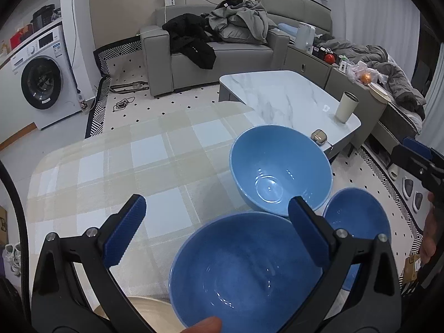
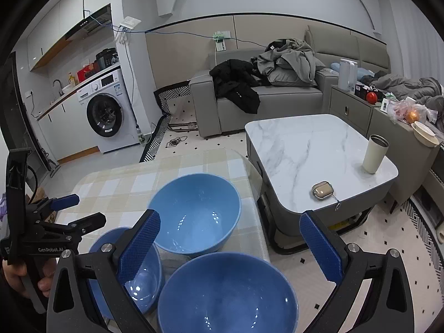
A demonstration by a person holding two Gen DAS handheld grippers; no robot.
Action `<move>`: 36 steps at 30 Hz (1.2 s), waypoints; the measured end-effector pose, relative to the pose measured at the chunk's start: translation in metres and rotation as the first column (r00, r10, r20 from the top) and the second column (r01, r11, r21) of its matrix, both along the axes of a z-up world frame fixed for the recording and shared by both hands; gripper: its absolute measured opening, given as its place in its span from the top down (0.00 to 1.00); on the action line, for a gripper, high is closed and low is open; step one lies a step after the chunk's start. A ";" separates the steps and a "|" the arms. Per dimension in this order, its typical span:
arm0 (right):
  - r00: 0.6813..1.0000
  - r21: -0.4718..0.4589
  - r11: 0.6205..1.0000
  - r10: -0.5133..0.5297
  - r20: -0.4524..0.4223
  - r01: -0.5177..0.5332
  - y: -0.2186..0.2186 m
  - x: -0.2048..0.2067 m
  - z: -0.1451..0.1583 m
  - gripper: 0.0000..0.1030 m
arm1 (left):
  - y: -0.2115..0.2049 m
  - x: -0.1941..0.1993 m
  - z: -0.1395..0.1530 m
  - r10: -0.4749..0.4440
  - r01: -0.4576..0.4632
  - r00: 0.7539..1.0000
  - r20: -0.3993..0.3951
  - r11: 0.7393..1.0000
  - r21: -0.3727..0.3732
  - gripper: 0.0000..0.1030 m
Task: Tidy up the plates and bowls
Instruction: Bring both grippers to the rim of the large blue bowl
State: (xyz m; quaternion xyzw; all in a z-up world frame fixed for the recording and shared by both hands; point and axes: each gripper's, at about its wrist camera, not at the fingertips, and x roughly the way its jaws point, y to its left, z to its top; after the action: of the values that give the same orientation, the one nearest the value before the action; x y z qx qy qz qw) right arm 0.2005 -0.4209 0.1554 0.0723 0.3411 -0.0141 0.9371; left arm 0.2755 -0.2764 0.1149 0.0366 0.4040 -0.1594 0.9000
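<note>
Both tongs gape empty: left gripper (image 1: 216,230) and right gripper (image 2: 230,238) hover lower-frame over three glossy blue bowls (image 1: 280,166), clustered for nesting.

Each tool is a matte black plastic frame with two splayed arms, triangular cut-outs and round silver screw heads at the pivots; the left tool (image 1: 216,216) and the right tool (image 2: 230,230) both carry ribbed blue rubber pads (image 1: 125,233) on their fingers. Seen from the right wrist, the left tool's black handle bears white "GenRobot.AI" lettering.
</note>
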 end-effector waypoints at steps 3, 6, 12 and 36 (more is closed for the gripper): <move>1.000 -0.003 1.000 -0.001 -0.010 0.001 -0.002 0.010 -0.003 0.01 | -0.005 0.008 -0.002 -0.018 0.018 1.000 0.002 1.000 -0.007 0.01; 1.000 -0.004 1.000 -0.003 -0.020 0.003 -0.003 0.018 -0.007 0.01 | -0.009 0.017 -0.003 -0.025 0.025 1.000 -0.002 1.000 -0.012 0.01; 0.999 -0.001 1.000 -0.006 -0.045 0.006 -0.009 0.035 -0.016 0.01 | -0.023 0.036 -0.010 -0.035 0.035 0.999 -0.004 0.999 0.005 0.01; 0.986 -0.005 1.000 -0.001 -0.165 0.000 -0.007 0.087 -0.067 0.01 | -0.022 0.111 -0.079 0.008 -0.012 0.989 -0.146 1.000 -0.029 0.01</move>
State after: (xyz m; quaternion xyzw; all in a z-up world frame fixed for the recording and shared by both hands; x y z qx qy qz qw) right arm 0.2874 -0.4277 0.0880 0.0688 0.4174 -0.0210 0.9059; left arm 0.3863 -0.2988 0.0361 0.0095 0.4665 -0.1632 0.8693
